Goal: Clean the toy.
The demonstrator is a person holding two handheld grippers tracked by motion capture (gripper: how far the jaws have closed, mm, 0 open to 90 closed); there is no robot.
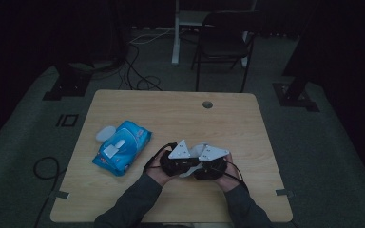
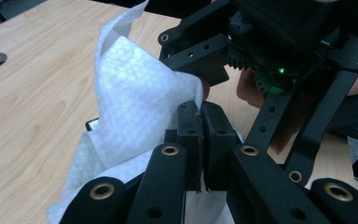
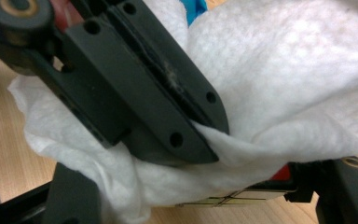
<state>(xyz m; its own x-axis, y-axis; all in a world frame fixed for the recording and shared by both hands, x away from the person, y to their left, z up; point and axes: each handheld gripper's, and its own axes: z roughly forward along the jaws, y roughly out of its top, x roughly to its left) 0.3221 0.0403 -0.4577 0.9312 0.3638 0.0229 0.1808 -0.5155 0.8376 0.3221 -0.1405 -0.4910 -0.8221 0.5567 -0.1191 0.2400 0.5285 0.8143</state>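
Note:
A white wipe (image 2: pixel 135 93) is pinched between the jaws of my left gripper (image 2: pixel 200 112), which is shut on its edge. In the right gripper view those shut jaws (image 3: pixel 205 135) cross the frame diagonally, with the wipe (image 3: pixel 279 70) bunched around them. My right gripper (image 3: pixel 209 191) stands open, its jaws wide apart at either side of the crumpled wipe. In the high view both grippers, left (image 1: pixel 178 159) and right (image 1: pixel 211 161), meet tip to tip near the table's front middle. A blue wipe pack (image 1: pixel 122 146) lies to their left with its white lid flipped up.
The wooden table (image 1: pixel 247 128) has a round cable hole (image 1: pixel 207 104) near its far edge. A dark chair (image 1: pixel 223 42) and loose cables (image 1: pixel 138 71) are on the floor beyond. The person's sleeves come in over the front edge.

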